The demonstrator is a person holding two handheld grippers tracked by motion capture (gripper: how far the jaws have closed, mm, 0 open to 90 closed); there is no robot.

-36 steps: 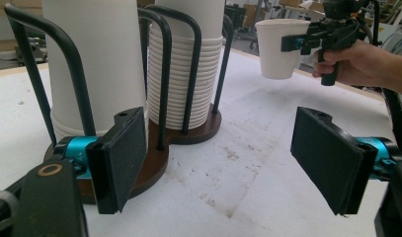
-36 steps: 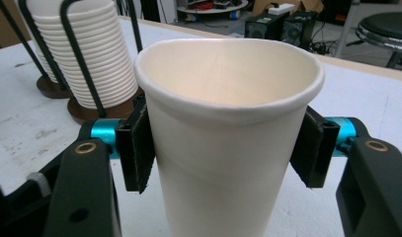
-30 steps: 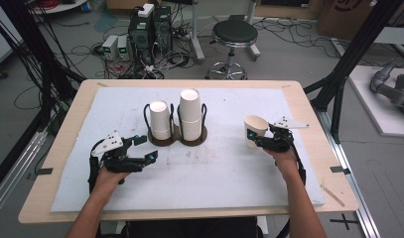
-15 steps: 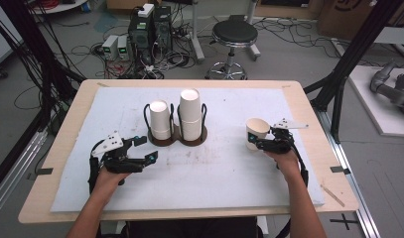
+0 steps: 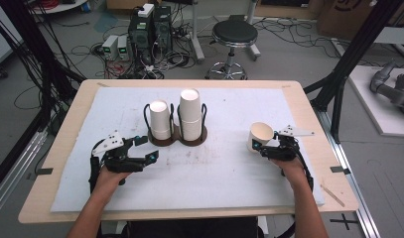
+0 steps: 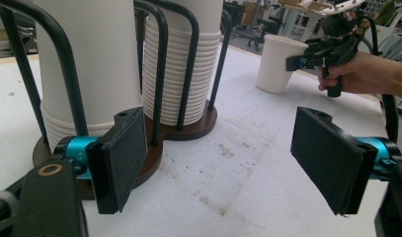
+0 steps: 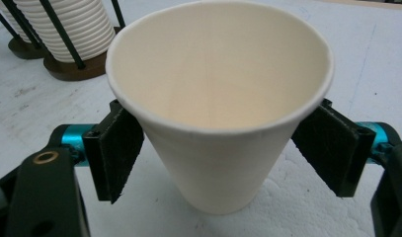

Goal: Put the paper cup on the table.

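- At the left we see the left gripper (image 5: 140, 151) resting low on the white mat (image 5: 219, 173) of the table (image 5: 308, 104), its jaws spread wide with nothing between them, pointed toward the cup holder.
- At centre stands the two-post cup holder (image 5: 177, 136): a shorter stack of inverted paper cups (image 5: 160, 119) on its left post and a taller stack (image 5: 190, 114) on its right.
- At the right, the right gripper (image 5: 261, 147) has a single paper cup (image 5: 260, 136), mouth up, between its jaws; the pads sit against the cup wall below the rim, and its base appears to be on or just above the mat.
- We judge that one cup has been separated from the stacks and set apart; whether more are to follow, or this one released, we cannot tell.
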